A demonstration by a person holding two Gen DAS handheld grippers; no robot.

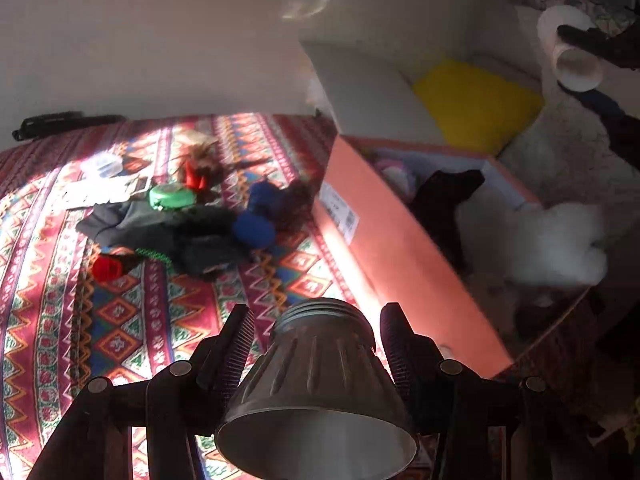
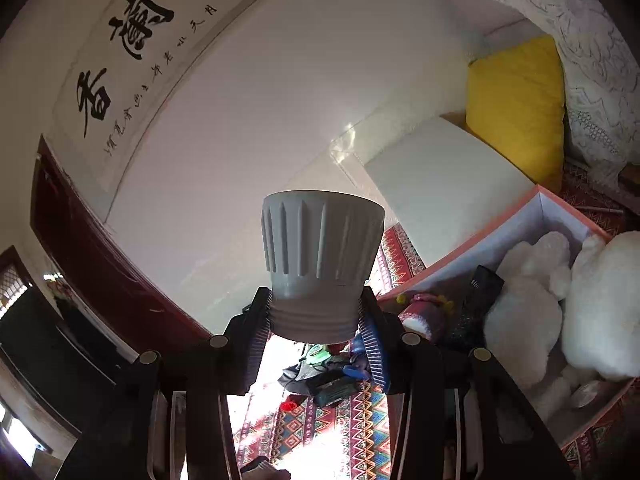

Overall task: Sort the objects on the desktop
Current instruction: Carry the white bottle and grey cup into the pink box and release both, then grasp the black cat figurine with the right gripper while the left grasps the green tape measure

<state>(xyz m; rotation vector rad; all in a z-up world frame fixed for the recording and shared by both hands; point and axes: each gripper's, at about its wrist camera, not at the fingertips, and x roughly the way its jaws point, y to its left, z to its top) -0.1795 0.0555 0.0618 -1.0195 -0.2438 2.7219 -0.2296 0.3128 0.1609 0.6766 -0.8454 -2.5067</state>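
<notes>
In the left wrist view, the left gripper had a grey ribbed plastic cone-shaped housing with a threaded neck between its fingers. The threaded end pointed away from the camera and the wide open mouth faced the lens. The ribbed fingers stood at either side of the neck with a little gap showing, so I cannot tell whether they were clamping it. Beyond it lay the bench, covered with a red patterned woven cloth. On the cloth sat a loose heap: a round green lidded tin, dark grey fabric, blue round pieces and a small red item. To the right stood an open orange cardboard box, holding white fluffy stuffing and a dark object. A yellow cushion lay behind the box. At the upper right the other gripper's dark finger lay across a white cylindrical piece, seen small and blurred.

In the right wrist view, the right gripper was closed on a light grey ribbed plastic housing, its fingers pressed on the threaded neck and the wider ribbed end held up and away from the camera. Below it, between the fingers, the heap on the patterned cloth showed, including the green tin. The orange box sat to the right with its white lining, white stuffing and a small knitted maroon and white item inside. The yellow cushion rested behind it, and a calligraphy scroll hung on the white wall.
</notes>
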